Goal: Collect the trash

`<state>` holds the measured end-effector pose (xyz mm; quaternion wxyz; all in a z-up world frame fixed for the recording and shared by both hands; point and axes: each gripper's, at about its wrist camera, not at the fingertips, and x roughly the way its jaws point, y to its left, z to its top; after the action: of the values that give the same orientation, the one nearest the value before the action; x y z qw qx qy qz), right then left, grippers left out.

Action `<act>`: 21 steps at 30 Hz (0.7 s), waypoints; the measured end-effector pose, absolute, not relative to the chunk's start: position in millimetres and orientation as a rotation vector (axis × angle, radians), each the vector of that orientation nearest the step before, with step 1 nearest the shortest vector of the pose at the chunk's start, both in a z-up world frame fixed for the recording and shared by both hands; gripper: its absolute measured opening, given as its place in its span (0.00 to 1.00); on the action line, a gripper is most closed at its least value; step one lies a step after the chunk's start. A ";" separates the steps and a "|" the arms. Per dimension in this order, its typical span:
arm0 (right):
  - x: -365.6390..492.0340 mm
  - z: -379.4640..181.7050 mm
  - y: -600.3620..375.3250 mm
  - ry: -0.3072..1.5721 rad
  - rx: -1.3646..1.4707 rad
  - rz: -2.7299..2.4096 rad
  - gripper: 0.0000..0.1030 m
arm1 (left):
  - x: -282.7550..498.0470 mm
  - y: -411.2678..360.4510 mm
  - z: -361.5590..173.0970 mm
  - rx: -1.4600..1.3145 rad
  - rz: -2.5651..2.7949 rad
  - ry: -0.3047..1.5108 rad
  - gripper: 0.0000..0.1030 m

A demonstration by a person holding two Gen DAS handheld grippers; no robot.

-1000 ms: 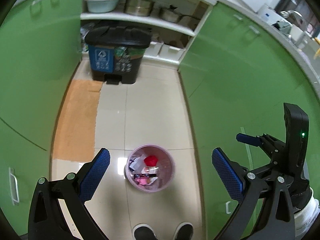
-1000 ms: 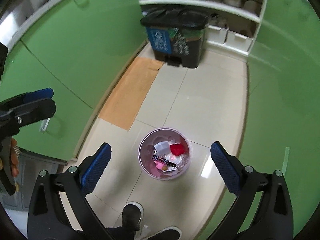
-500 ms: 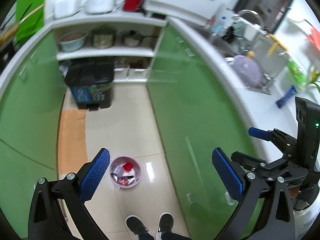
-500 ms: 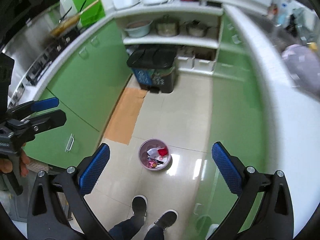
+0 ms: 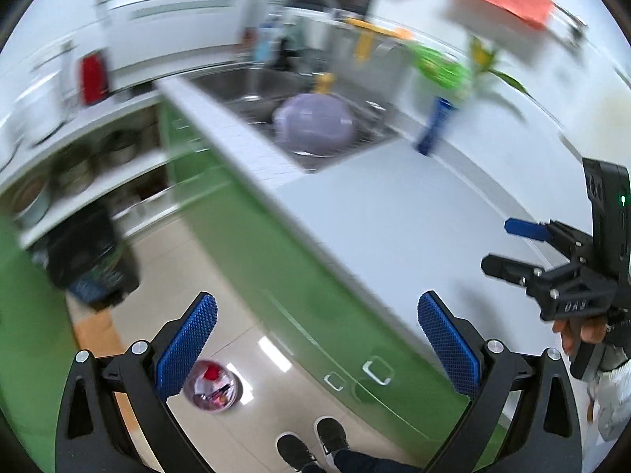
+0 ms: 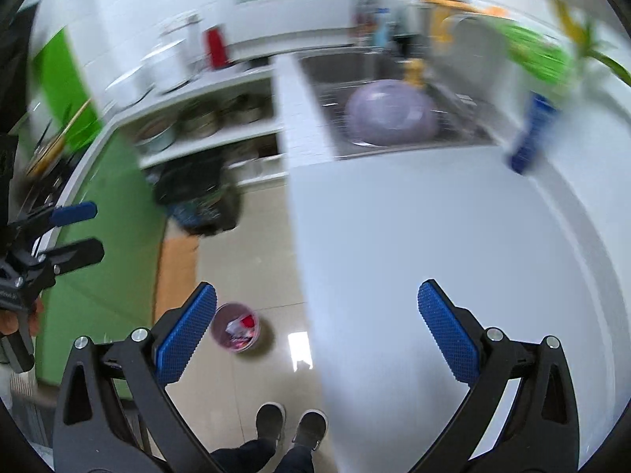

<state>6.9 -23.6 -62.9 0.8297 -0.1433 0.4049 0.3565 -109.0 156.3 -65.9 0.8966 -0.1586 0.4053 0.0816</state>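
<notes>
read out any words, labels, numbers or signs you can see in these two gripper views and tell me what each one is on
Nothing reads for certain; both views are motion-blurred.
Right gripper body, seen from the left wrist: raised characters, roughly "0A3", uncertain.
Black pedal bin: front labels, too blurred to read.
Trash in the small pink bin: any print too small.
Blue upright item on the counter: nothing legible.

Two tongs (image 5: 315, 341), one wastebasket (image 5: 213, 390)
</notes>
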 end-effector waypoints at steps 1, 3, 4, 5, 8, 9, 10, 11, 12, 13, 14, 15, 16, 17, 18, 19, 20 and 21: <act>8.9 -59.4 -40.2 0.854 -0.276 0.719 0.97 | -101.0 148.7 -63.0 -0.313 0.138 0.844 0.95; 9.2 -52.9 -64.4 0.841 -0.242 0.660 0.97 | -83.2 131.1 -56.6 -0.270 0.076 0.852 0.95; 9.0 -51.5 -74.9 0.837 -0.230 0.635 0.97 | -74.5 120.4 -54.0 -0.242 0.046 0.857 0.95; 9.3 -49.7 -84.1 0.836 -0.220 0.611 0.97 | -67.7 113.3 -51.7 -0.222 0.031 0.863 0.95; 9.3 -44.4 -117.3 0.829 -0.188 0.541 0.97 | -51.4 91.3 -44.8 -0.165 -0.009 0.873 0.95; 9.3 -43.4 -122.5 0.827 -0.183 0.529 0.97 | -47.0 85.6 -42.7 -0.157 -0.018 0.874 0.95; 9.4 -41.2 -130.2 0.825 -0.176 0.517 0.97 | -41.6 77.9 -39.7 -0.152 -0.033 0.872 0.95; 9.7 -38.7 -138.4 0.821 -0.167 0.507 0.97 | -38.4 73.9 -37.8 -0.151 -0.044 0.870 0.95; 9.5 -37.0 -143.3 0.818 -0.161 0.501 0.97 | -34.7 68.4 -35.1 -0.148 -0.059 0.865 0.95; 9.4 -34.3 -150.2 0.812 -0.157 0.493 0.97 | -31.8 63.4 -32.4 -0.142 -0.068 0.860 0.95; 9.3 -31.3 -156.7 0.804 -0.153 0.485 0.97 | -29.9 61.0 -31.1 -0.138 -0.073 0.858 0.95; 10.1 -29.1 -160.4 0.800 -0.149 0.482 0.97 | -27.6 56.5 -28.9 -0.133 -0.080 0.853 0.95; 11.1 -26.9 -164.6 0.797 -0.142 0.479 0.97 | -25.7 53.1 -27.8 -0.131 -0.084 0.850 0.95; 11.8 -24.6 -167.5 0.791 -0.139 0.477 0.97 | -23.5 48.6 -26.2 -0.126 -0.091 0.846 0.95; 12.7 -22.9 -168.4 0.787 -0.138 0.476 0.97 | -21.0 45.7 -25.5 -0.124 -0.096 0.846 0.95; 14.3 -20.6 -170.7 0.780 -0.138 0.474 0.97 | -18.5 43.3 -25.1 -0.122 -0.099 0.846 0.95; 15.6 -18.4 -172.9 0.775 -0.136 0.474 0.97 | -15.0 39.1 -23.9 -0.114 -0.099 0.843 0.95; 15.8 -16.7 -173.1 0.771 -0.134 0.475 0.97 | -13.4 37.4 -23.0 -0.106 -0.094 0.841 0.95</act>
<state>15.8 -173.1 -16.7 0.8972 -0.0645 0.3720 0.2293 -13.4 37.4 -23.0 0.9105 -0.0515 0.4077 -0.0454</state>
